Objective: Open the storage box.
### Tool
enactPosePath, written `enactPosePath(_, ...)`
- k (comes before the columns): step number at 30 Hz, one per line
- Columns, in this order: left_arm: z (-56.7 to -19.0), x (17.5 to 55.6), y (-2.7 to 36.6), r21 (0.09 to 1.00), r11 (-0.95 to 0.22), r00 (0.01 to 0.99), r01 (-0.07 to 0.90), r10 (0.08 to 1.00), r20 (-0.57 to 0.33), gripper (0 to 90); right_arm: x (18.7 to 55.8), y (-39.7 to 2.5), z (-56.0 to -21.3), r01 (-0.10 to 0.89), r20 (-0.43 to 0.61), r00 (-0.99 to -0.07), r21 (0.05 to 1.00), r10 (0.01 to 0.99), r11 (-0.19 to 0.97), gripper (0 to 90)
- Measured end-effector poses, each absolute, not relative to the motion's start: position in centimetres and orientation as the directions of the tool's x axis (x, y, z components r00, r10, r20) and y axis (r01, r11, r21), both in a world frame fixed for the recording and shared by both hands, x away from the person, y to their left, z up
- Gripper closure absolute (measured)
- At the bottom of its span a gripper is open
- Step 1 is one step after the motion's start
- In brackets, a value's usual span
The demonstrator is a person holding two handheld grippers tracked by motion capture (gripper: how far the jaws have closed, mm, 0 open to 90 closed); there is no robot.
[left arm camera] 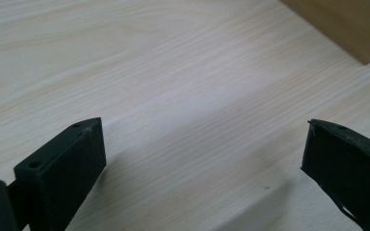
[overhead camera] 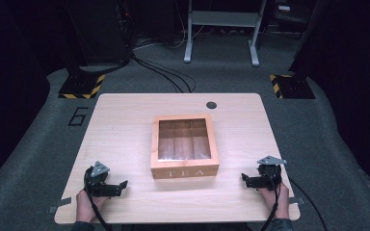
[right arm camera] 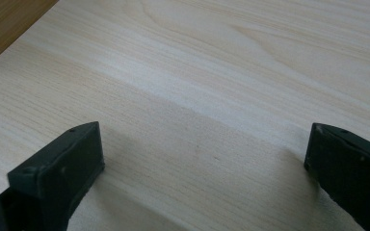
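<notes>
My two claws rest near the front edge of the surface (overhead camera: 125, 202), one toward each front corner, with the wooden tea box (overhead camera: 184, 146) standing between them, nearer the middle of the surface. My left claw (overhead camera: 123, 185) points right, toward the box's front left corner; my right claw (overhead camera: 244, 178) points left, toward its front right corner. Both are spread wide and hold nothing, bare wood showing between the jaws in each gripper view. The box sits square to the front edge, its glass-paned lid closed, its "TEA" face toward me. A corner of it shows at the upper right of the left gripper view (left arm camera: 347, 24) and the upper left of the right gripper view (right arm camera: 5, 19). Neither claw touches it, and I judge them about equally near, so either could reach it first.
</notes>
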State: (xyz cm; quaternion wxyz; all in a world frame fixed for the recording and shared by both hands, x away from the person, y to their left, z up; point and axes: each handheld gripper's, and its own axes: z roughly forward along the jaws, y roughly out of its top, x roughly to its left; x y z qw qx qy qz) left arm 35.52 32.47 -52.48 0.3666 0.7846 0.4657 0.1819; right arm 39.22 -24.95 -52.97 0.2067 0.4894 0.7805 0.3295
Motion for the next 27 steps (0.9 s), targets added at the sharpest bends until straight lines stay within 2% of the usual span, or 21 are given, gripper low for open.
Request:
enactPosePath(17,-49.4,35.8,27.2,0.783,-0.372,0.631,0.499,0.775,-0.034,0.6,39.2,-24.9,-53.0,0.627,-0.002,-0.435,0.718,0.9,0.304,0.0)
enactPosePath(18,-49.4,35.8,26.9,0.788,-0.363,0.631,0.496,0.775,-0.04,3.0,39.2,-24.9,-53.0,0.627,-0.002,-0.435,0.717,0.9,0.304,0.0)
enactPosePath(19,-49.2,35.8,26.6,0.797,-0.36,0.642,0.486,0.766,-0.045,8.0,39.2,-24.9,-53.0,0.627,-0.001,-0.435,0.717,0.901,0.304,0.0)
enactPosePath(20,-49.1,35.8,26.4,0.802,-0.359,0.65,0.477,0.759,-0.046,17.2,39.2,-24.9,-53.0,0.627,-0.002,-0.435,0.717,0.9,0.304,0.0)
enactPosePath(22,-48.9,35.8,25.9,0.815,-0.352,0.664,0.46,0.746,-0.053,23.3,39.2,-24.9,-53.0,0.627,-0.002,-0.435,0.717,0.9,0.304,0.0)
enactPosePath(23,-48.8,35.7,25.7,0.822,-0.347,0.675,0.45,0.736,-0.059,30.6,39.2,-24.9,-53.0,0.627,-0.002,-0.435,0.717,0.901,0.304,0.0)
enactPosePath(27,-48.8,35.7,25.0,0.841,-0.327,0.696,0.431,0.713,-0.08,48.7,39.2,-24.9,-53.0,0.627,-0.002,-0.435,0.717,0.901,0.304,0.0)
